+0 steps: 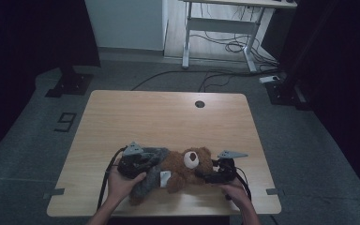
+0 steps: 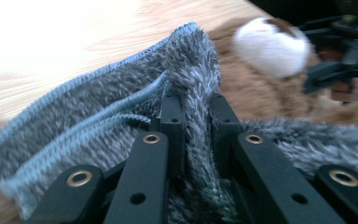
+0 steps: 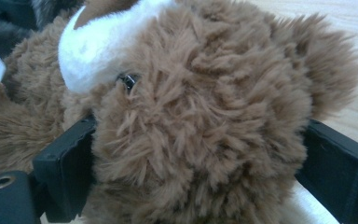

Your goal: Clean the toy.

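Brown teddy bear lying on wooden surface, partly wrapped in grey fleece garment. Left gripper: jaws pinched tight on a garment fold. Right gripper: jaws spread wide around the bear's head (one at each side).

A brown plush teddy bear lay on its back near the front edge, its head with a white muzzle and dark nose pointing to the right and its body running left. A fuzzy grey knitted garment with a blue-grey stitched hem covered its lower body at the left; a fold of it stood pinched upright. It looked like a small sweater, though blur left that uncertain.
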Motion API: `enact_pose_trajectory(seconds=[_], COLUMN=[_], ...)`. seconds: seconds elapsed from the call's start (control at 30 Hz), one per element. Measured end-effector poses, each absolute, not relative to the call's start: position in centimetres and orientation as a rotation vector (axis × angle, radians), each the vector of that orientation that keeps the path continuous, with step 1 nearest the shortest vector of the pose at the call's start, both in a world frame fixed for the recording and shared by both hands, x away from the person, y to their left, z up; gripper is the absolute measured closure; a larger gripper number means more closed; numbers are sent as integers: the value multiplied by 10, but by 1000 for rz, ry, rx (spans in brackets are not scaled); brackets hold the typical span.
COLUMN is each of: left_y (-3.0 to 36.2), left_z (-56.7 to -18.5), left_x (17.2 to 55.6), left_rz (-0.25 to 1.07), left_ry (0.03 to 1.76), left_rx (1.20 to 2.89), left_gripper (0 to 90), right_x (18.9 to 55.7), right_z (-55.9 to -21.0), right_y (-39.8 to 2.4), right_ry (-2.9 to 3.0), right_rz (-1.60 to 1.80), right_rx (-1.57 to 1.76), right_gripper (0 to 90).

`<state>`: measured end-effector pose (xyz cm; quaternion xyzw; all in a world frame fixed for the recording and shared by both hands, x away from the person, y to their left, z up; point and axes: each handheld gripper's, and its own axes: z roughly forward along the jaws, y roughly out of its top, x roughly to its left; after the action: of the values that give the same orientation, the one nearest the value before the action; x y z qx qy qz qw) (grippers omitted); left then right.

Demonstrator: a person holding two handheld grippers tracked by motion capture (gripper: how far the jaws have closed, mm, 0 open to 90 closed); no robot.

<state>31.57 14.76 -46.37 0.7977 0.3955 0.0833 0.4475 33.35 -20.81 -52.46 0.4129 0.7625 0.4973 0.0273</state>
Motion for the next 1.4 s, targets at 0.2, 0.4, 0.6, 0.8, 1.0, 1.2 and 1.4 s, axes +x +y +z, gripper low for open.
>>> enact_pose_trajectory(seconds=[0.2,0.4,0.6,0.8,1.0,1.2,1.4], left_y=[170,161,148,139,106,43,42], left_z=[-481,-489,-481,-464,-430,-437,-469], left_x=[319,328,366,399,382,370,379], left_rz=[164,154,224,259,250,251,245], left_ry=[1088,1115,1142,1157,967,848,910], left_rx=[1971,1907,1895,1892,1894,2015,2047], left_gripper=[786,799,803,798,798,792,799], right_x=[331,326,333,356,353,349,348], right_z=[-524,-522,-523,-530,-531,-532,-536], right_y=[-207,-198,-189,-186,-191,-195,-200], right_ry=[2392,2357,2186,2005,2025,2045,2047], right_rz=[1536,1539,1521,1454,1466,1466,1471], right_rx=[1229,1116,1092,1164,1158,1151,1165], right_gripper=[292,471,514,503,477,465,464])
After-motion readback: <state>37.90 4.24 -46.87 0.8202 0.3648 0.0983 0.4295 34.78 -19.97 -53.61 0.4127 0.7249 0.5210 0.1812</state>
